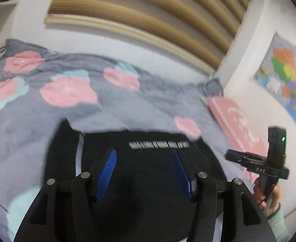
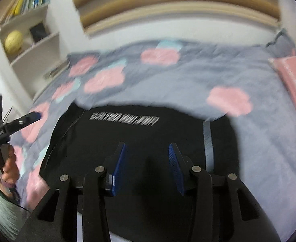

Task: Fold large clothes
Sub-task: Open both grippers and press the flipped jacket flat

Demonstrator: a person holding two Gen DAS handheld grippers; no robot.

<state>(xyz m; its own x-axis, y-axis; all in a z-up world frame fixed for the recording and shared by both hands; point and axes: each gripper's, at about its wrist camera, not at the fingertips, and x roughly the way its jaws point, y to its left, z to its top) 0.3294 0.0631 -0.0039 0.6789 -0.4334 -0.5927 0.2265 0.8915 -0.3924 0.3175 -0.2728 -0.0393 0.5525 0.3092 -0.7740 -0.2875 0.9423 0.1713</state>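
Bedspread (image 1: 111, 109) blurred; black garment (image 1: 152, 167) lettering unreadable (motion smear).

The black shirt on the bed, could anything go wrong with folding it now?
Maybe. The black shirt lies on a soft, rumpled quilt, so a fold could sag or slide crooked. Both the left gripper and the right gripper are open with nothing between their jaws, so nothing holds the cloth in place. The pink book lies close by, and a swung sleeve might catch it.
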